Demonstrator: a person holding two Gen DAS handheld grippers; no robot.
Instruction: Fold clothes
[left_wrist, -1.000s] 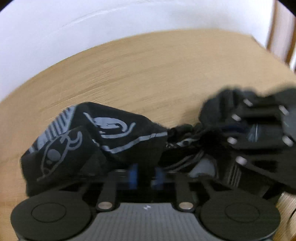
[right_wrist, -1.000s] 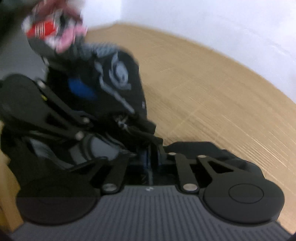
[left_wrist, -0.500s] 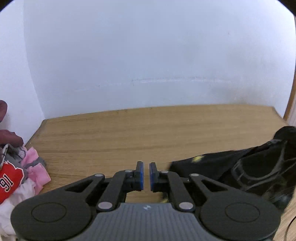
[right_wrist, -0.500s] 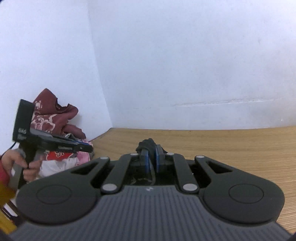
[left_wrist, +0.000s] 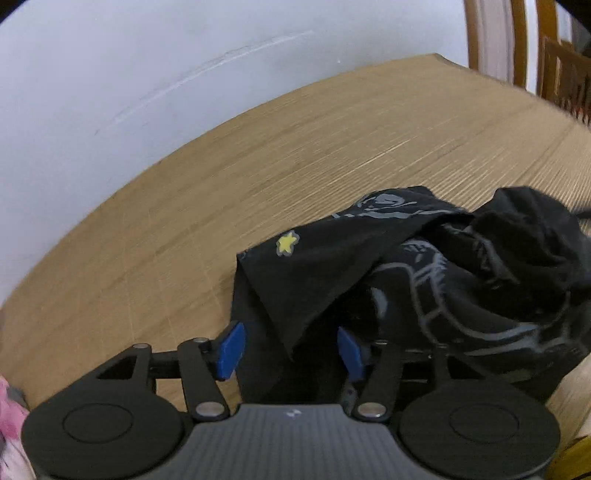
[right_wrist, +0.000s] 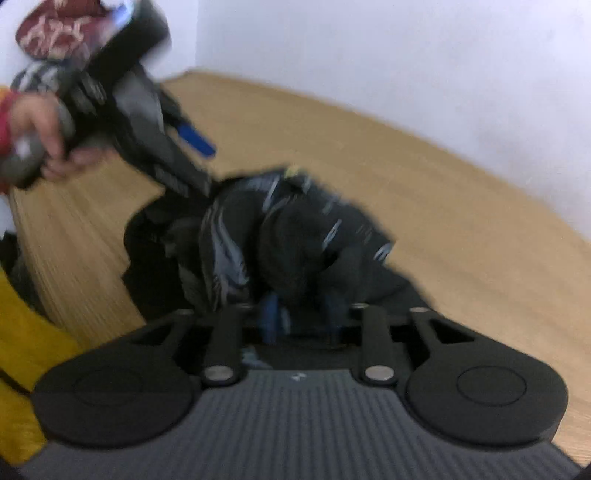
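A crumpled black garment (left_wrist: 424, 266) printed with grey line figures and a small yellow star lies in a heap on the wooden worktop (left_wrist: 258, 177), nearer its front edge than the white wall (left_wrist: 110, 74) that runs along the back edge. The left gripper (left_wrist: 291, 349) points down at the near side of the heap; its blue-padded fingers (left_wrist: 231, 350) stand apart and are opening, with a hanging flap of the black cloth between them but not pinched by either pad. The right gripper (right_wrist: 301, 314) sits low against the other side of the same heap; this view is blurred, yet its fingers (right_wrist: 269, 317) too are parted and opening, with cloth bunched in front of and between them, and no clamp on it can be made out. In the right wrist view the person's left hand (right_wrist: 48, 144) holds the left gripper's handle near the worktop's far left corner, where a dark red patterned cloth (right_wrist: 55, 29) is piled against the wall. A yellow fabric (right_wrist: 22, 350) shows at the left front edge, and a pink fabric (left_wrist: 9, 417) at the lower left of the left wrist view.
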